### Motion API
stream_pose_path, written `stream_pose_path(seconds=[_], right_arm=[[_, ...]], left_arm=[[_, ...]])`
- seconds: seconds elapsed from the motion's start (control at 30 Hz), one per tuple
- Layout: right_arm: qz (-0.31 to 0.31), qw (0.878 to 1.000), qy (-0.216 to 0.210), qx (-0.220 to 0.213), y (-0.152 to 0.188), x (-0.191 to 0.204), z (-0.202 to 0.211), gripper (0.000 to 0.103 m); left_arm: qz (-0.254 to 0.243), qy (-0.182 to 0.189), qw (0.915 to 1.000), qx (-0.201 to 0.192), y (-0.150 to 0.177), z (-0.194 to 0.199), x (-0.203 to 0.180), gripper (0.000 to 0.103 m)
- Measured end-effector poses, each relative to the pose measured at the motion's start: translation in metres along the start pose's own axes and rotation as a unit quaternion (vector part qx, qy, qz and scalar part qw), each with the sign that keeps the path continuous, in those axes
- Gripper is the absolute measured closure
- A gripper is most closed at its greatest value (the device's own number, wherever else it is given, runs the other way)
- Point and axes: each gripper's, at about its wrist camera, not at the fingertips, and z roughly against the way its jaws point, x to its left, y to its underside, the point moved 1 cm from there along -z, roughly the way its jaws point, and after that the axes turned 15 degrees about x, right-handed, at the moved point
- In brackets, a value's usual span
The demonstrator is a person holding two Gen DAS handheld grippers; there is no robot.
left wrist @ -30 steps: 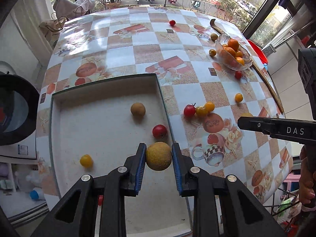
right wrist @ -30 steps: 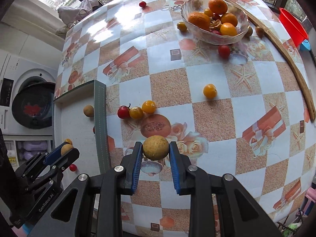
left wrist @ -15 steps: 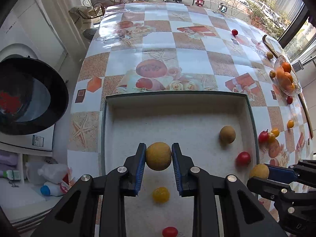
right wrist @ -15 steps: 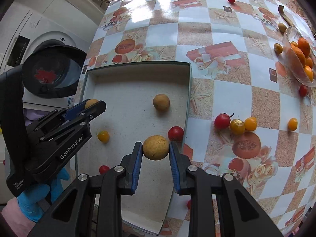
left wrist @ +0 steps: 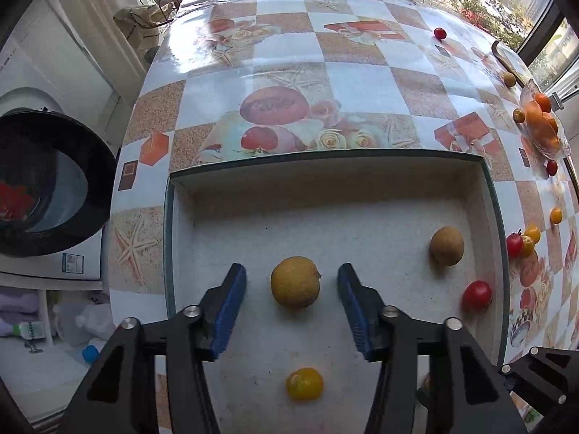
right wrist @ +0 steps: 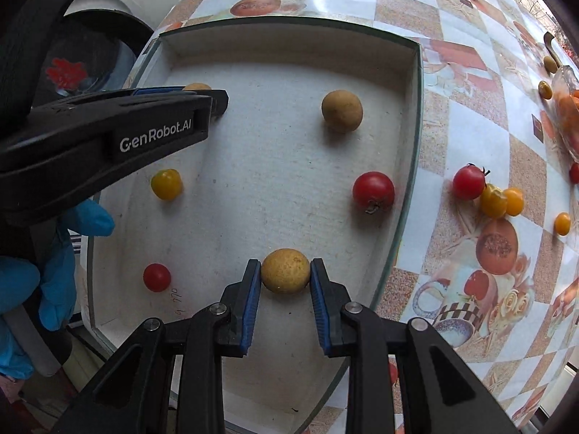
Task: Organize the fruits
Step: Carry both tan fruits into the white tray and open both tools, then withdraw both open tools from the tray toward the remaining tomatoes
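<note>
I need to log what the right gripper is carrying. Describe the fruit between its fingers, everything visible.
The round yellow-tan fruit is small and near-spherical, with a matte, faintly speckled, dull skin; no stem shows. The right gripper has its blue pads pressed against the fruit's two sides. It sits over the near part of the white tray, just inside its right wall; whether it touches the tray floor cannot be told. Nearest in view is a red tomato, apart from it, farther along that wall.

Glossy tablecloth [left wrist: 362, 83], seemingly matt rough tray [left wrist: 325, 217]
</note>
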Motion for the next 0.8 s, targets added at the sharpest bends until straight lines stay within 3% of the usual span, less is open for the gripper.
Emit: stream_pose_path(seconds=[0.03,0.1,0.2,0.37,0.57,0.8], right_arm=[[0.006,1.000,0.004,-0.001,0.000,0.002,0.000,0.071],[0.017,1.000,0.001,-0.003,0.001,0.010,-0.002,0.063],[0.026,1.000,0.011,-0.001,0.004,0.016,-0.003,0.037],[0.032,0.999,-0.020,-0.005,0.011,0.018,0.008,0.021],[0.020,0.999,-0.036,-0.023,0.033,-0.002,0.037,0.020],[-0.089,0.995,-0.046,-0.028,0.060,-0.077,0.052,0.020]], left_arm=[[0.004,-0.003,0.9999,-0.010,0.001,0.002,0.001,0.016],[0.004,-0.004,0.9999,-0.010,0.002,0.003,0.002,0.016],[0.005,-0.004,1.0000,-0.005,0.002,0.002,0.003,0.016],[0.009,0.000,0.9999,-0.009,0.005,0.011,0.004,0.016],[0.002,-0.006,0.9998,-0.021,0.012,0.029,-0.002,0.016],[-0.032,0.001,0.9987,-0.038,0.022,0.054,-0.039,0.016]])
